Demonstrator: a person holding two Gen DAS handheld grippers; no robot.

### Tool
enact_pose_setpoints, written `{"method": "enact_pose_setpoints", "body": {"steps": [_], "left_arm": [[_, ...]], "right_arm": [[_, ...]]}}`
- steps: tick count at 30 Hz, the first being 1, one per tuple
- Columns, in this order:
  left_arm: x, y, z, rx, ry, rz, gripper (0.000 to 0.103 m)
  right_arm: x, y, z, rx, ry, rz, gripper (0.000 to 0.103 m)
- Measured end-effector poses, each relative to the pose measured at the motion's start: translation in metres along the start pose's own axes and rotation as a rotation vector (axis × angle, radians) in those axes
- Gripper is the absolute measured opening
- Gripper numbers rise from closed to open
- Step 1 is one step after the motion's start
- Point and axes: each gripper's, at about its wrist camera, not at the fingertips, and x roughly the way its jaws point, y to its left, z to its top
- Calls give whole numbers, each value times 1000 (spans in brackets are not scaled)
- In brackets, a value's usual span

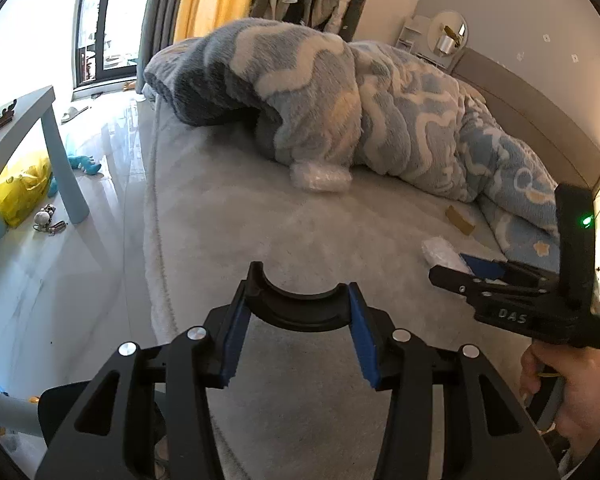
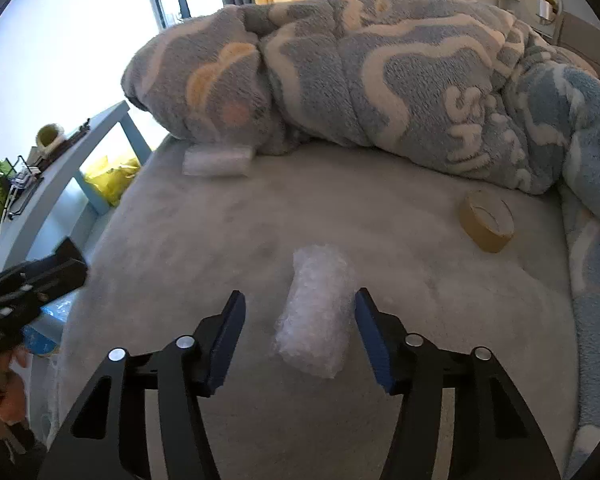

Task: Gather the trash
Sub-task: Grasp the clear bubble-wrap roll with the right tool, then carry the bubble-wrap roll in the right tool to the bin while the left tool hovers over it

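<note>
A roll of bubble wrap (image 2: 315,316) lies on the grey bed between the open fingers of my right gripper (image 2: 300,308), nearer the right pad; it also shows in the left wrist view (image 1: 440,250). A second bubble wrap roll (image 2: 216,162) (image 1: 320,176) lies against the blue blanket. A brown tape roll (image 2: 487,220) (image 1: 459,219) sits on the bed further right. My left gripper (image 1: 298,296) is shut on a black curved piece (image 1: 300,310), held above the bed. The right gripper also appears in the left wrist view (image 1: 466,270).
A bunched blue and white fleece blanket (image 1: 360,100) covers the back of the bed (image 1: 240,240). A light blue side table (image 1: 24,124) stands left with a yellow bag (image 1: 20,192) under it. Small items lie on the floor (image 1: 50,220).
</note>
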Motion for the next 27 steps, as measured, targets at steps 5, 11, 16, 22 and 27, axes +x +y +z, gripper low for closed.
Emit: {"method": "enact_pose_setpoints", "body": {"steps": [5,11,16,22,27], "left_arm": [[-11,7,3,-13,-15,3,50],[-30,18,4,-19,-38,17,50],[-46,34,5,-34,-50,34,50],[-65,55,4,-62,-65,50,51],[-72,73,-2,-73,-43,80,51]], "right_arm": [[8,-1,-1,-25,31,-50,45],[8,-8,1,7,20,-53,28],[2,7,6,-6,5,-36,28],[-8,39,13,-36,-16,18,28],[-17,68,22,-68,-35,74,28]]}}
